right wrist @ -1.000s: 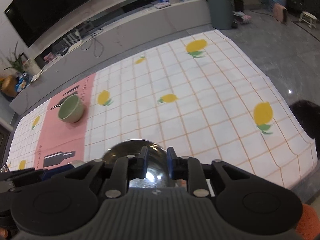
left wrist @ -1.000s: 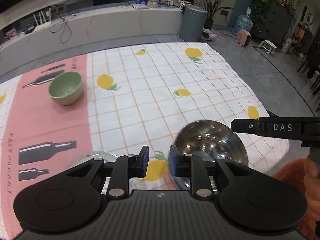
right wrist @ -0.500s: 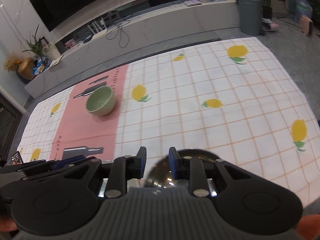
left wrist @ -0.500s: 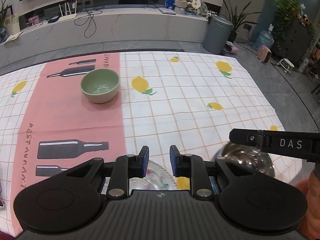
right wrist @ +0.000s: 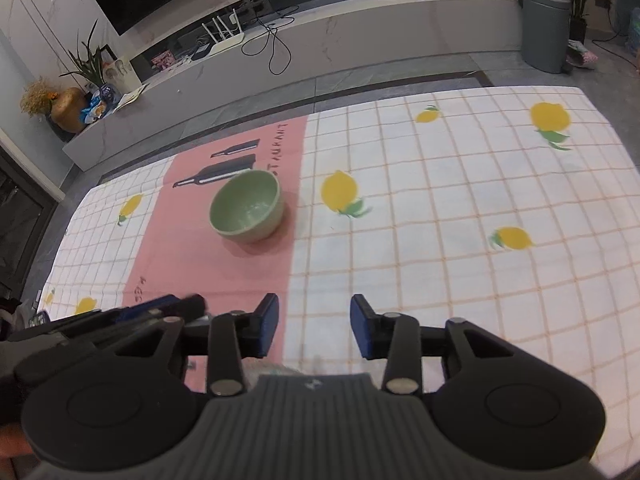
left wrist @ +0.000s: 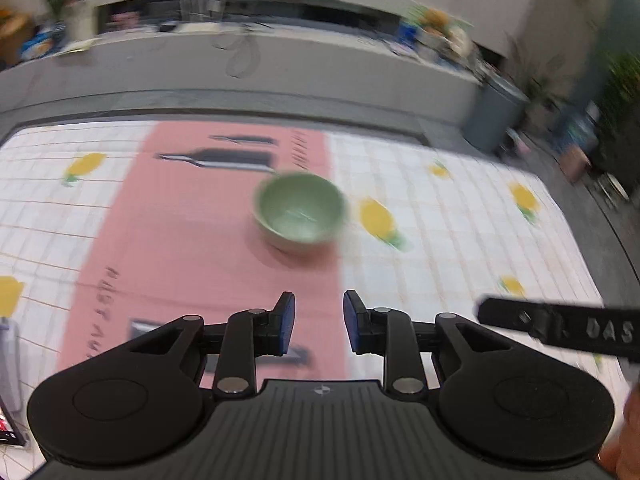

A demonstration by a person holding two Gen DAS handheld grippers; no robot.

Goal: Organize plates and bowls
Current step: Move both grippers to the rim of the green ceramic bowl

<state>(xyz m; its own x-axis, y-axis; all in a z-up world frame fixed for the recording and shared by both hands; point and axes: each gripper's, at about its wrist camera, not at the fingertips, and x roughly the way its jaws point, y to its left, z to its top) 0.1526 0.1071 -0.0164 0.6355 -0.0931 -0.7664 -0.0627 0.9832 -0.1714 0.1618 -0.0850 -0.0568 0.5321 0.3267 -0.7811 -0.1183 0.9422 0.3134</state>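
A green bowl point(left wrist: 300, 210) stands upright on the pink strip of the tablecloth; it also shows in the right wrist view point(right wrist: 247, 206). My left gripper point(left wrist: 319, 322) is open and empty, well short of the bowl, which lies straight ahead. My right gripper point(right wrist: 313, 330) is open and empty, with the bowl ahead and to its left. The right gripper's finger point(left wrist: 560, 326) reaches into the left wrist view at the right. The left gripper's fingers point(right wrist: 160, 308) show at the lower left of the right wrist view. The left wrist view is blurred. The steel bowl and glass plate are out of sight.
The table carries a white checked cloth with lemons point(right wrist: 460, 248) and a pink strip point(right wrist: 208, 264). A long grey bench point(right wrist: 320, 48) runs behind the table. A grey bin point(right wrist: 546, 28) stands at the far right.
Both views have swung left and up; the steel bowl and glass plate have left the frames. The green bowl now lies near the centre. Both grippers' fingers have opened wider.
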